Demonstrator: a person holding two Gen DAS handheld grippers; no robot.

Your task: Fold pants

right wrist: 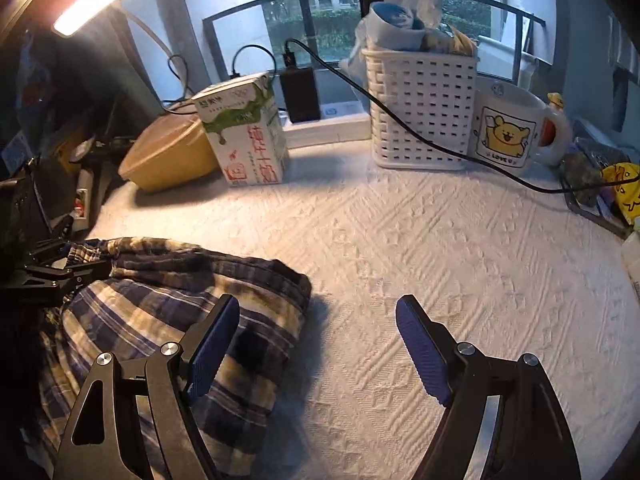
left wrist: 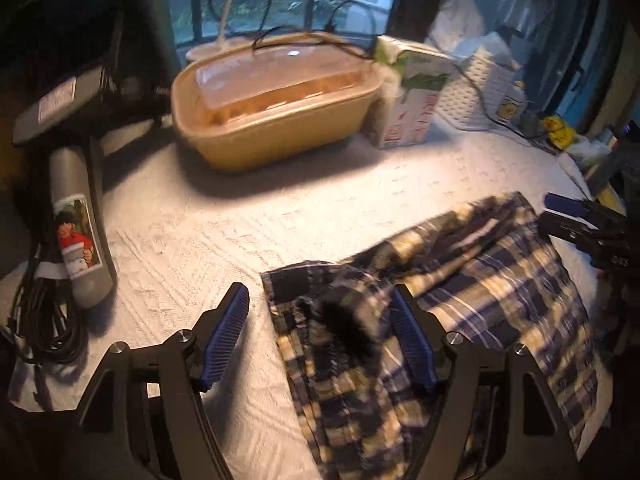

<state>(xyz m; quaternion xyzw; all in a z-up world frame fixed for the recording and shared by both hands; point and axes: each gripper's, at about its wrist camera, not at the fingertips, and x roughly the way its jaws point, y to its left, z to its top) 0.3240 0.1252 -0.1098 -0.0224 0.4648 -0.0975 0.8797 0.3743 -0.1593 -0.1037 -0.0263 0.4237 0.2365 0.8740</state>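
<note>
Two tools are in play, and I have both spread wide with nothing between their pads. My left tool [left wrist: 320,336] hovers over one end of the plaid pants [left wrist: 460,280], its right pad over the cloth and its left pad over bare white covering, so the jaws straddle the fabric's edge; I judge that lines me up to pinch that edge. My right tool [right wrist: 316,352] sits at the opposite end of the pants [right wrist: 180,320], left pad above the bunched rim of the fabric and right pad out over the open desk [right wrist: 440,260]. The pants lie toward the near edge of the desk, already doubled over into a thick, rumpled bundle rather than spread flat, which suggests to me the fold is partly made and needs another pass or some squaring up. Everything else is pushed to the far edge by the window, I suppose to leave working room: a tan lidded container [left wrist: 276,100], a milk carton [right wrist: 244,128], a white basket [right wrist: 424,108], a bear-print mug [right wrist: 512,128]. A cable [right wrist: 420,132] trails across the far right corner, well apart from the cloth. Motion blur softens the left view, so whether the pads touch the fabric I cannot tell.
</note>
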